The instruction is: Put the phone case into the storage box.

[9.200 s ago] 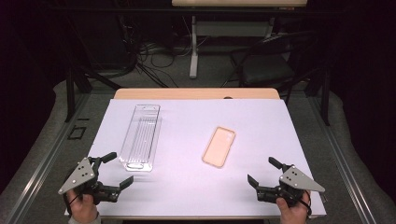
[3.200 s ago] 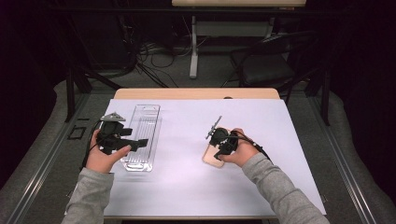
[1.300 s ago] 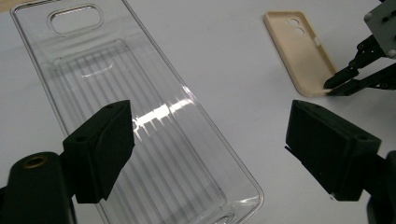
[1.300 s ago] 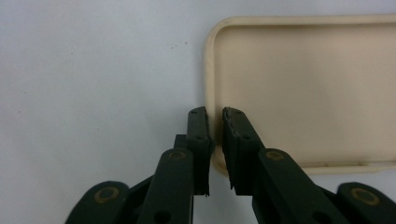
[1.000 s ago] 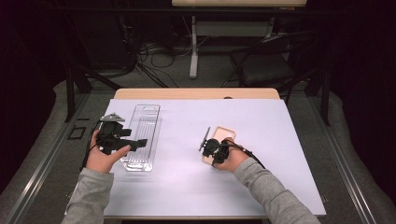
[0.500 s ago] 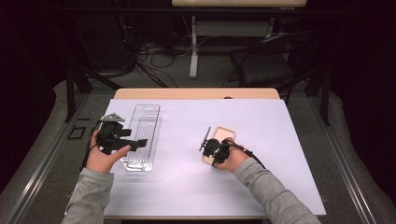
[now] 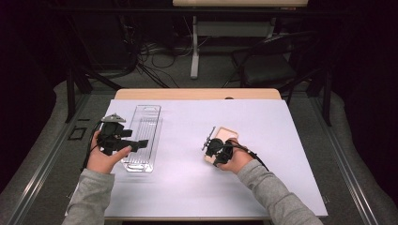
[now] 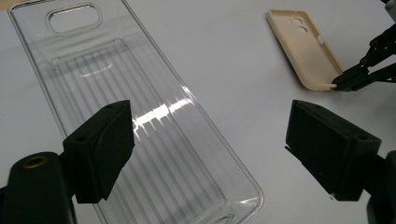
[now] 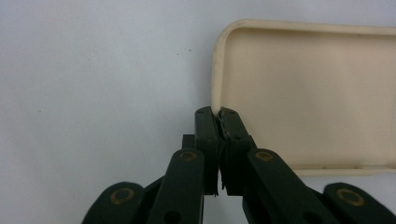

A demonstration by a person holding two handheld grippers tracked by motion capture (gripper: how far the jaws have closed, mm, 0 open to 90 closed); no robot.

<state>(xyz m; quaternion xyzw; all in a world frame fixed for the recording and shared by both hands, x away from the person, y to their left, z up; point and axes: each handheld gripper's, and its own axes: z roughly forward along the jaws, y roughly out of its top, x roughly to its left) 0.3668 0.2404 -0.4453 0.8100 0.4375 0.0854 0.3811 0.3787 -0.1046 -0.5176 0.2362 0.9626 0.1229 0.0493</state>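
Phone case, cream-coloured and lying hollow side up on the white sheet, sat right of centre with its long axis running away from the person, tilted slightly rightward at the far end. The right gripper was clamped on the case's near left corner; the right gripper view showed its jaws pinched together over the thin side wall, one inside the lip and one outside. The clear plastic tray lay well apart to the left, parallel to the case, so any carry would run leftward across the sheet. The left gripper hovered over the tray's near half with jaws spread wide and nothing between them.

From above, the grip point was hidden under the hand. The left gripper view gave what the high view could not: the case's camera cut-outs at its far end, the tray's ribbed floor, and the right gripper's tips biting the near corner.
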